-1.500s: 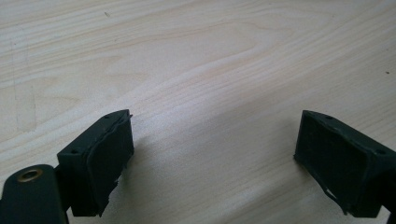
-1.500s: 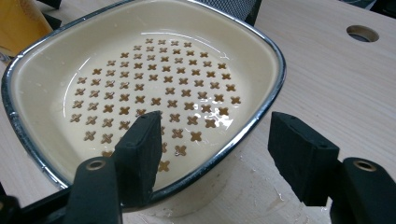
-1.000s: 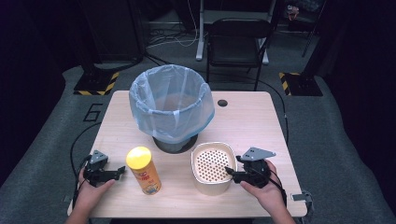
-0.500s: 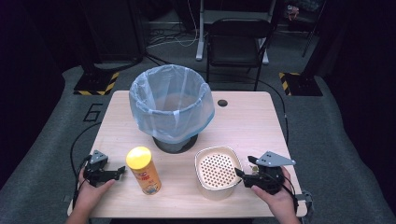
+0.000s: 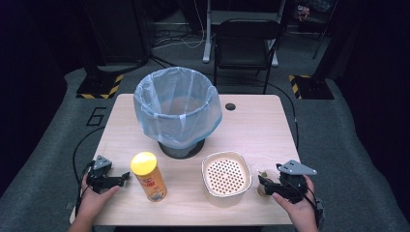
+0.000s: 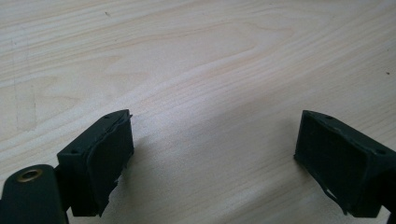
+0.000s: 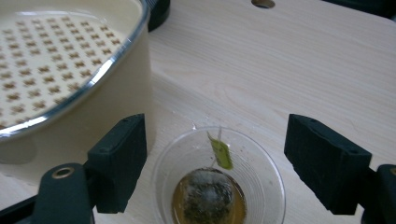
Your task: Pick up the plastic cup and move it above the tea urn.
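With its jaws just having spread wide, the right gripper [image 7: 215, 163] straddles a clear plastic cup [image 7: 219, 179] holding a used tea bag [image 7: 205, 193], beside the cream strainer bin [image 5: 226, 178]; pads clear of it. Next, probably close on the cup. Left gripper [image 5: 109, 180] rests half-open, empty

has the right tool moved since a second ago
Yes. The right tool has slid right, away from the cream container with the perforated lid, toward the table's right edge. Its jaws have just been opening, around a clear plastic cup.
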{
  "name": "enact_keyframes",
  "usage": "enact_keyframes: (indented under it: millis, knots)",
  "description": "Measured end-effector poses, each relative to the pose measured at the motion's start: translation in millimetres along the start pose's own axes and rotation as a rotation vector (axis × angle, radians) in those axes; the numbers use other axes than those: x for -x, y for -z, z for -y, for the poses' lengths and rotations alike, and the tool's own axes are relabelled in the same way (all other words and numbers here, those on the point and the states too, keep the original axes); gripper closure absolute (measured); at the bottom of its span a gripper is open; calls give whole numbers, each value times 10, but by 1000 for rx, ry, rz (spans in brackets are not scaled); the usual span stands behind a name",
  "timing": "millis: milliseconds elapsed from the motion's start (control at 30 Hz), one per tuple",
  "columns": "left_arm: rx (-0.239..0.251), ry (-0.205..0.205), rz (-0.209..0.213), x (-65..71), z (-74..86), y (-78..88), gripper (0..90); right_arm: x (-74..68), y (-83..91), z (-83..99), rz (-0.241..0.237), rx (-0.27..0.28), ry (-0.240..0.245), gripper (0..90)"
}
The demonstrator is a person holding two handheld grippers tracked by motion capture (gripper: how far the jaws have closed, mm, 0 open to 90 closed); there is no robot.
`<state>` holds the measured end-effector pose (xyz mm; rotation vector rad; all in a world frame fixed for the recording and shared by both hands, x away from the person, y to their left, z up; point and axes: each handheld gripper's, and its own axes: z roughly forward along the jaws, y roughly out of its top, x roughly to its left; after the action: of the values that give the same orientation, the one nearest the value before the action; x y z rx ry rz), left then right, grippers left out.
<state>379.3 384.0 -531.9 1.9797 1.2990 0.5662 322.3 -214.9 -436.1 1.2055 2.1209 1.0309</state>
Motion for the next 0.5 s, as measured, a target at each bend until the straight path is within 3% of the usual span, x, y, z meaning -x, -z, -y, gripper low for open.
enact_keyframes:
  millis: [133, 500]
  knots:
    - [0, 0, 0, 0, 0, 0, 112, -1, -67, 63, -1, -18, -3, 205]
    - [0, 0, 0, 0, 0, 0, 112, -59, -212, 227, 56, -59, -7, 197]
